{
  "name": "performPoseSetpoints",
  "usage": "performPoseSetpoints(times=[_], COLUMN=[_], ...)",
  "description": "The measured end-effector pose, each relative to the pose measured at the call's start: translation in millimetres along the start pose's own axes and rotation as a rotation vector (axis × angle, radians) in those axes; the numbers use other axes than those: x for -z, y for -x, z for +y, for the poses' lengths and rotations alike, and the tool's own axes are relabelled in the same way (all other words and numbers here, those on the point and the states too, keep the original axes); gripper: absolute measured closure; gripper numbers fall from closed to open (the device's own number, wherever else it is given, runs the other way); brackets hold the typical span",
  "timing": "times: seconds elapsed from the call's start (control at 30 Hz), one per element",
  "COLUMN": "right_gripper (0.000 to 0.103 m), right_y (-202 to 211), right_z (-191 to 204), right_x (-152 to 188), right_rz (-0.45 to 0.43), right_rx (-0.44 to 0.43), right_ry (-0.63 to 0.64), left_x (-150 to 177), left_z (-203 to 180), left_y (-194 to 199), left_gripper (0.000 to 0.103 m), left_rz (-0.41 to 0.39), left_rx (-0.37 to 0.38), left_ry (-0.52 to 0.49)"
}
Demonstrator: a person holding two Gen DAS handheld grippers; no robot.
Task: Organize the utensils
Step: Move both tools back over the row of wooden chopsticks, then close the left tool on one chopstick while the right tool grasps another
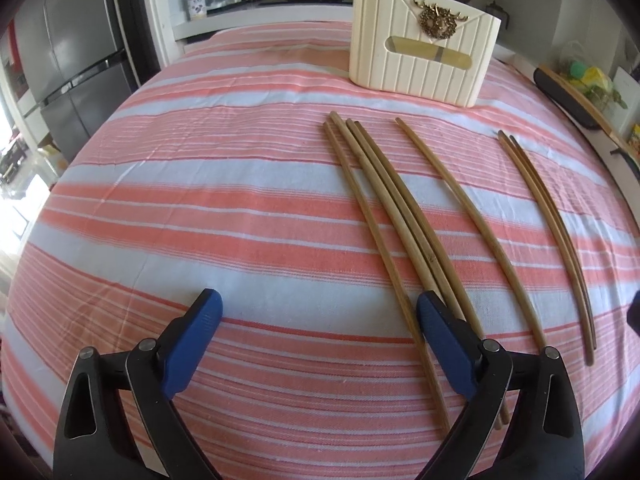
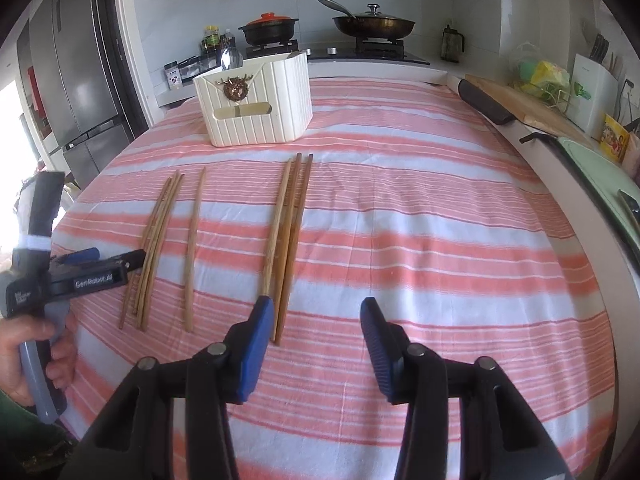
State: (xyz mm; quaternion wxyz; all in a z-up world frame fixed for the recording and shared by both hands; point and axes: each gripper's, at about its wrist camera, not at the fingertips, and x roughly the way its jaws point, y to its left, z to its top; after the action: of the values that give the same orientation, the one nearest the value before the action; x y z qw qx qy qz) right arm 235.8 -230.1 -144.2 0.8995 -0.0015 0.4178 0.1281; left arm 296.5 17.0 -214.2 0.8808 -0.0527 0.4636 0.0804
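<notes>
Hovering both grippers over the striped tablecloth (image 2: 420, 208), nothing held in either. My right gripper (image 2: 316, 344) has its blue pads apart with only cloth in the gap; the left pad (image 2: 256, 352) sits just right of the near ends of the right-hand chopstick bundle (image 2: 290, 236), and I can't tell whether it touches them. My left gripper (image 1: 320, 340) is spread wide, jaws empty, only cloth between the pads; its right pad (image 1: 444, 340) overlaps the near ends of the left-hand chopstick bundle (image 1: 384, 216), contact unclear. From the right wrist view I see that left gripper from the side, its tip over the same bundle, with a hand (image 2: 36, 356) on the handle. Chopstick layout, left to right: a bundle of about four, a single chopstick (image 1: 472, 224) lying apart from it, then a group further right that reads as two in the left wrist view and three or four in the right wrist view. All lie flat, pointing roughly toward the cream utensil holder (image 1: 424, 44) standing upright at the far side of the cloth. A spoon (image 2: 231, 58) sticks up out of it. Behind it: a stove with a black pot (image 2: 269, 28) and a lidded frying pan (image 2: 374, 22), and a fridge (image 2: 76, 72) at far left.
</notes>
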Motion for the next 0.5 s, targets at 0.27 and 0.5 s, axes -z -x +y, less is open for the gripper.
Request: performPoseSetpoints(times=[0.27,0.5], right_gripper=[0.084,0.090], right_y=[-51.2,-71.1], right_z=[-2.6,9.6], right_x=[-26.0,-32.3], right_rz=[0.094,0.160], right_rx=[-0.102,-0.082], right_ry=[-0.056,-0.005], left_x=[2.5,3.5], left_z=[5.7,8.1], left_y=[1.8,3.6], left_gripper=[0.007,0.011], left_rz=[0.003,-0.002], left_rx=[0.008,0.013], left_ry=[-0.034,-0.059])
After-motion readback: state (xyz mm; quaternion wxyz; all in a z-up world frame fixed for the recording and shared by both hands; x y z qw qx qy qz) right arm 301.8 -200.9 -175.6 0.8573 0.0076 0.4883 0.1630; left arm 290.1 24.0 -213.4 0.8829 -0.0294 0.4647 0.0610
